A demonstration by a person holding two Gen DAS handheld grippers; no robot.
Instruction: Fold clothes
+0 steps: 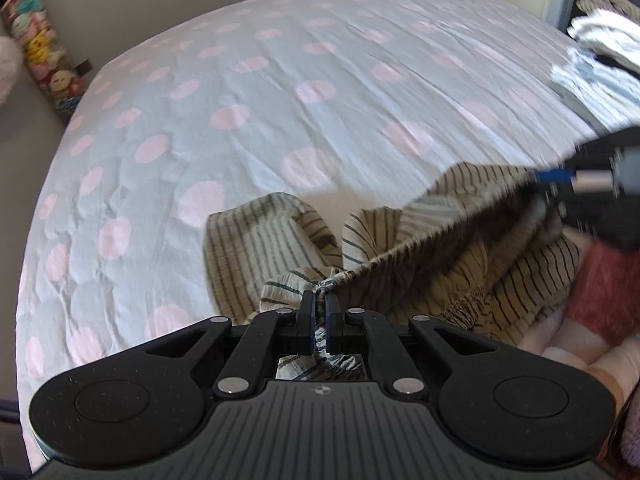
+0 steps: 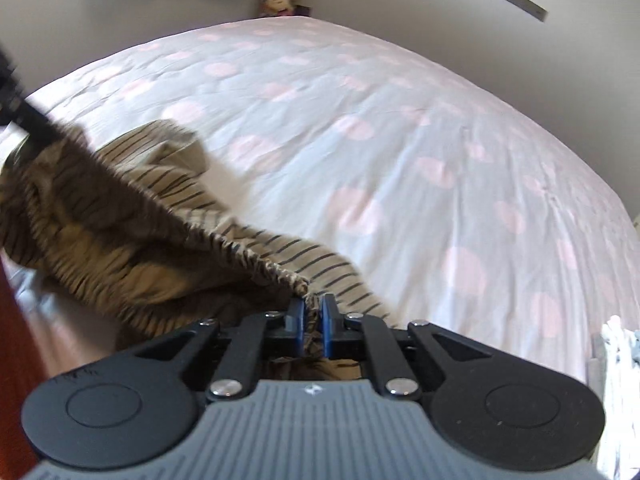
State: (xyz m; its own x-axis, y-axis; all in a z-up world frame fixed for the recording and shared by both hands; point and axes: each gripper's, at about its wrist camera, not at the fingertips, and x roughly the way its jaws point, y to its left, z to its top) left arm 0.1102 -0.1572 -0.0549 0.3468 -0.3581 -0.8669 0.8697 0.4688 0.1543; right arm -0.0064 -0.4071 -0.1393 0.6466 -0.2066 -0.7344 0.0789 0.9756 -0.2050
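Note:
A beige garment with dark thin stripes (image 1: 460, 248) hangs bunched above the bed between my two grippers. My left gripper (image 1: 320, 300) is shut on one end of its gathered edge. My right gripper (image 2: 313, 306) is shut on the other end of that edge; it also shows in the left wrist view (image 1: 560, 178) at the right. The edge runs taut between them. The garment (image 2: 120, 232) sags in folds below the edge, and its lower part rests on the bed. The left gripper shows blurred at the upper left of the right wrist view (image 2: 24, 112).
The bed has a pale blue cover with pink dots (image 1: 280, 80) (image 2: 400, 140). A pile of white and grey clothes (image 1: 600, 52) lies at the bed's right side. A column of plush toys (image 1: 40, 48) stands by the wall. A red and pink cloth (image 1: 600, 292) lies at the right.

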